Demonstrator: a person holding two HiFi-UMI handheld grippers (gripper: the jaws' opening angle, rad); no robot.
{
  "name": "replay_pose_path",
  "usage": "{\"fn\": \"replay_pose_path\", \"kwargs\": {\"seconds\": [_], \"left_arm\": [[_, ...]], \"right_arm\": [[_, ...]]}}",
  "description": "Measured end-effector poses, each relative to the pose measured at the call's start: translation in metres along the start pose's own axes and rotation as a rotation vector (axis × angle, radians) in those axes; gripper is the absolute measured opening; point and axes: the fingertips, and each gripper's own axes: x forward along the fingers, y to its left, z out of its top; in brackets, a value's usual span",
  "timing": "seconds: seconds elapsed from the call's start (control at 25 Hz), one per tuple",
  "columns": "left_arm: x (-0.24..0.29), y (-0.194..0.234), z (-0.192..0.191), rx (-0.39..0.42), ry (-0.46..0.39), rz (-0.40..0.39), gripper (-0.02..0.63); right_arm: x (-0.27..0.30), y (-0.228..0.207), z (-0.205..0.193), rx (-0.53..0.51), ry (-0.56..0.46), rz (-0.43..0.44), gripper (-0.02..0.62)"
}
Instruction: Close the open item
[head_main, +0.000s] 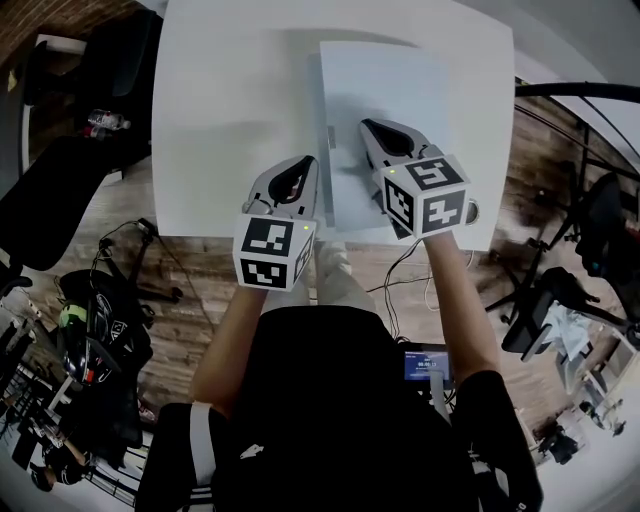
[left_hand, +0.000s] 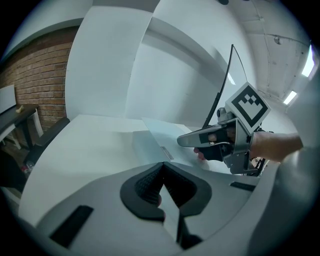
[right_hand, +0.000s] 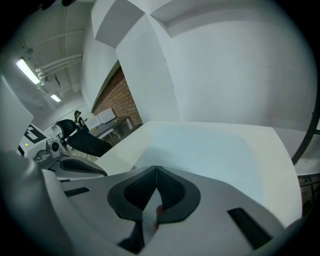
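Since the pale flat item (head_main: 420, 90) lies on the white table (head_main: 230, 100) looking fully folded down, the 2 tools seem placed to press and steady it. The right tongs (head_main: 368, 123) hover over its near half. The left tongs (head_main: 308, 160) sit just beside its left edge. Both have jaws pressed together, holding nothing.

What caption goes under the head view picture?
Jaws shut, left gripper and right gripper at a flat white case on a table.
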Motion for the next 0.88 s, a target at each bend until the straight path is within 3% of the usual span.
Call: {"fn": "replay_pose_path", "kwargs": {"seconds": [0.88], "left_arm": [[0.0, 0.001, -0.018, -0.017, 0.024, 0.006, 0.012]], "right_arm": [[0.02, 0.023, -0.024, 0.011, 0.062, 0.063, 0.041]]}}
